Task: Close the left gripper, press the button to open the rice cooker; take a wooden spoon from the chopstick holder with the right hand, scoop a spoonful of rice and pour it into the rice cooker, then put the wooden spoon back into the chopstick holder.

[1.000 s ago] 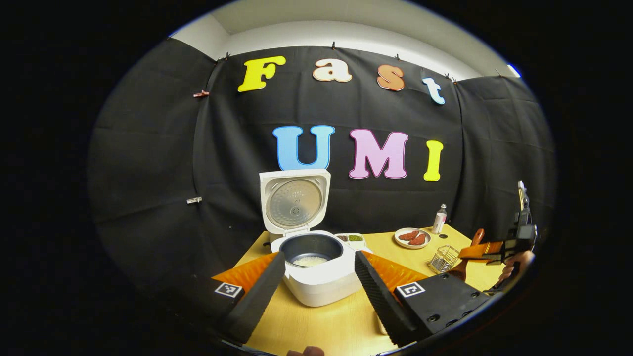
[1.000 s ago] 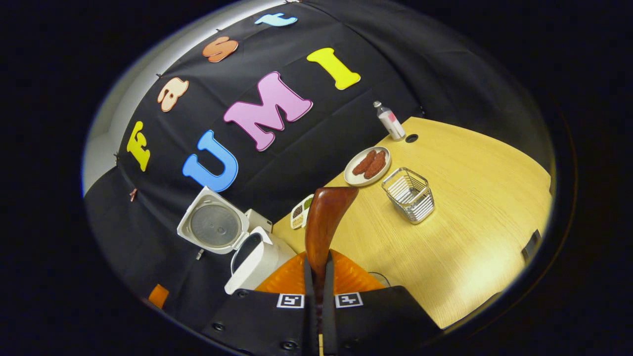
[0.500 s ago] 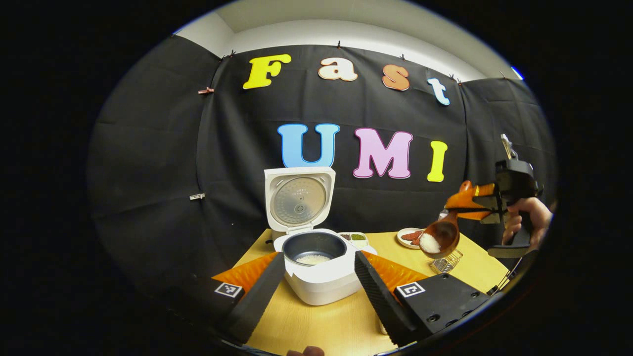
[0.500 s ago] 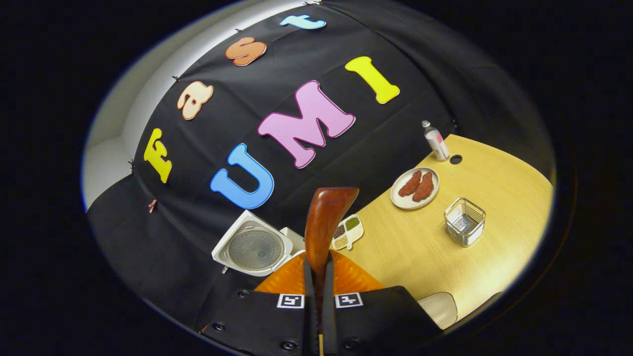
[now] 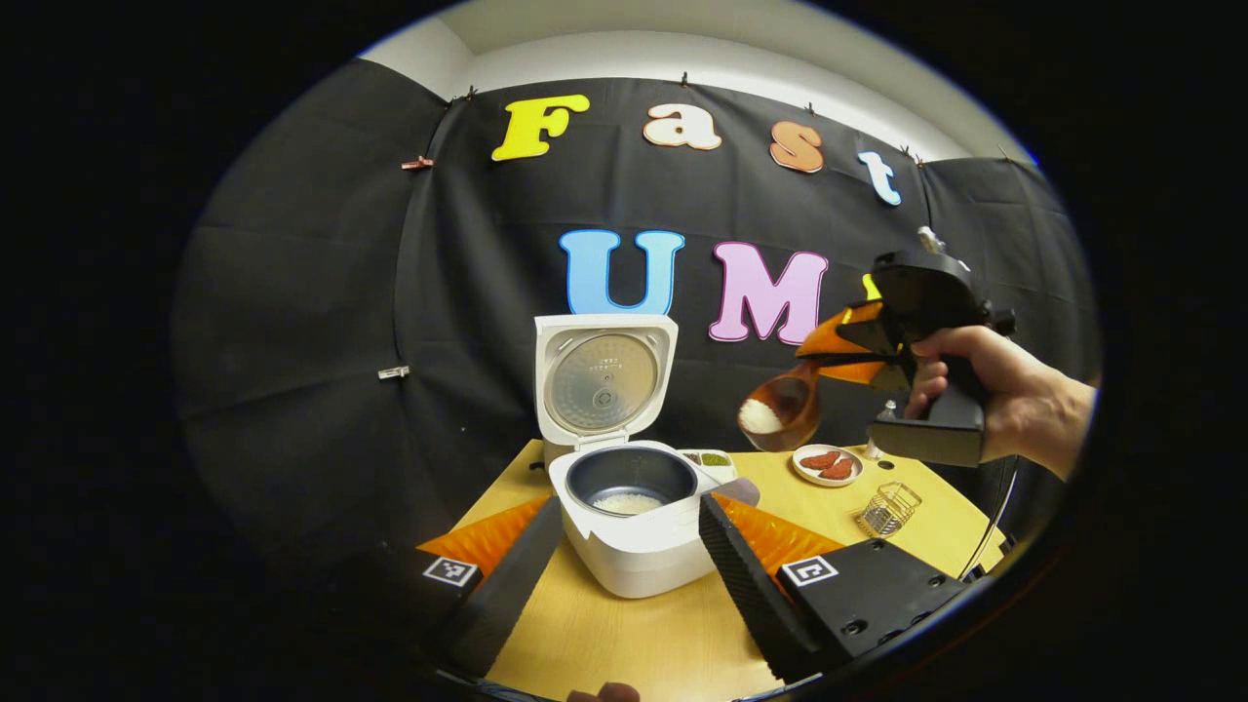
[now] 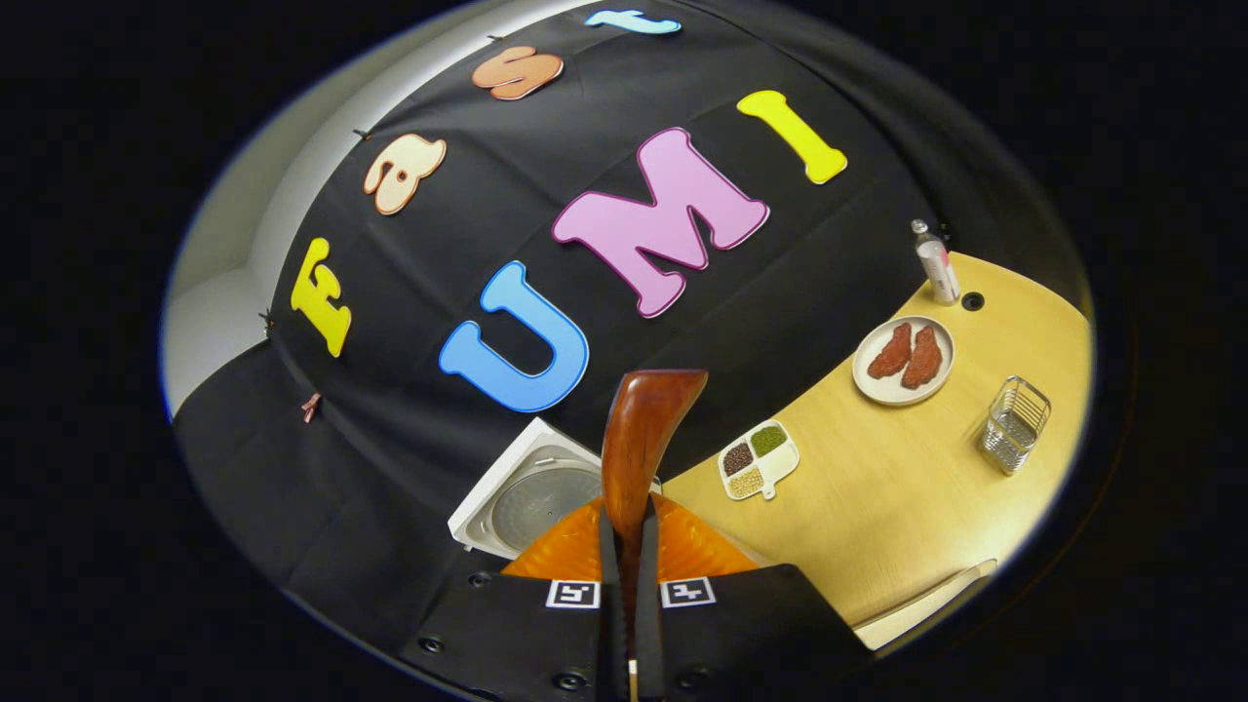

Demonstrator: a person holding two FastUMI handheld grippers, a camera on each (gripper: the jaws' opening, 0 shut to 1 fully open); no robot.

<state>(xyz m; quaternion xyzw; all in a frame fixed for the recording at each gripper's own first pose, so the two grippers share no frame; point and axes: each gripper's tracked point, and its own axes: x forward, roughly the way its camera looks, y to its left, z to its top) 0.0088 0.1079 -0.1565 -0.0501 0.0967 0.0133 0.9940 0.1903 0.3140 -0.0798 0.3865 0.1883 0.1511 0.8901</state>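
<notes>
My left gripper (image 5: 629,546) sits low and near, fingers spread wide. My right gripper (image 5: 829,353) is raised at the right, hand (image 5: 985,390) wrapped round its grip, fingers clamped on the wooden spoon (image 6: 639,439).

The table (image 5: 624,639) carries rice cooker (image 5: 639,541), plate (image 5: 827,466), wire holder (image 5: 887,509), bottle (image 6: 937,263).

In the right gripper view, the spoon (image 6: 639,439) handle is hidden between the jaws, and its bowl faces away, contents unseen. The rice cooker (image 6: 526,492) body is hidden behind the gripper; its lid shows. In the left gripper view, the bottle (image 5: 871,449) is mostly hidden behind the right gripper (image 5: 829,356).
</notes>
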